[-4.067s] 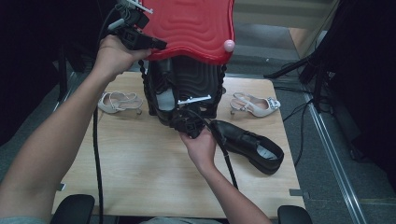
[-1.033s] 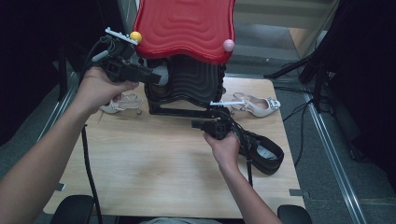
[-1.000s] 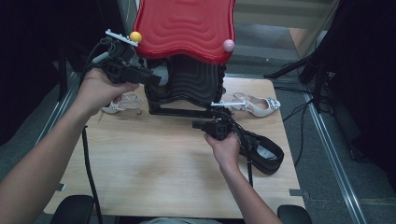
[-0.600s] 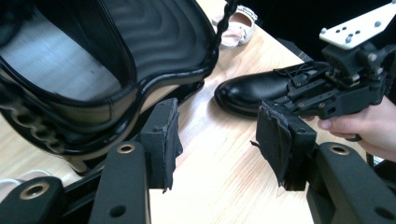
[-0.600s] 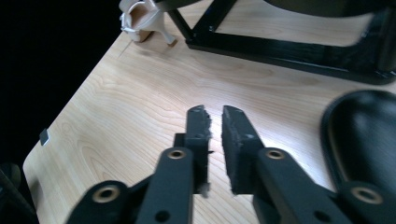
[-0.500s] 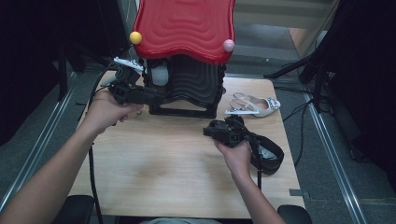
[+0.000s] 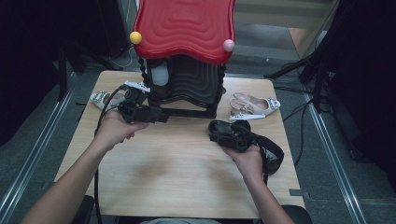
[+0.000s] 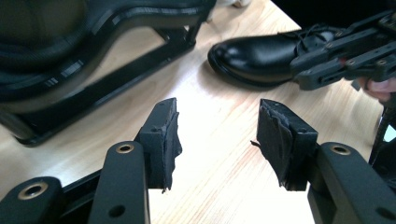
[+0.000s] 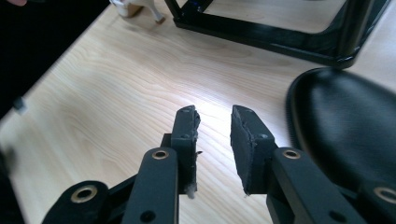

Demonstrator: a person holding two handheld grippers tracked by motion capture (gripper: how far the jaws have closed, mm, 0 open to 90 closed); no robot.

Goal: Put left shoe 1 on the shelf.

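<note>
- High view, left to right: white sandal (image 7: 100,98) just behind the left hand-held gripper (image 7: 156,116), jaws apart, nothing between, low over the bench (image 7: 177,177).
- Black stand (image 7: 189,88) with red top just beyond its tips.
- Right hand-held gripper (image 7: 215,133), jaws just opened, gap empty.
- Black shoe (image 7: 271,154) right under that hand.
- Second white sandal (image 7: 254,105) behind it, apart.

A red-topped black stand (image 7: 187,60) is standing at the back of the wooden surface (image 7: 154,177), with pale sandals (image 7: 252,106) lying beside it.
</note>
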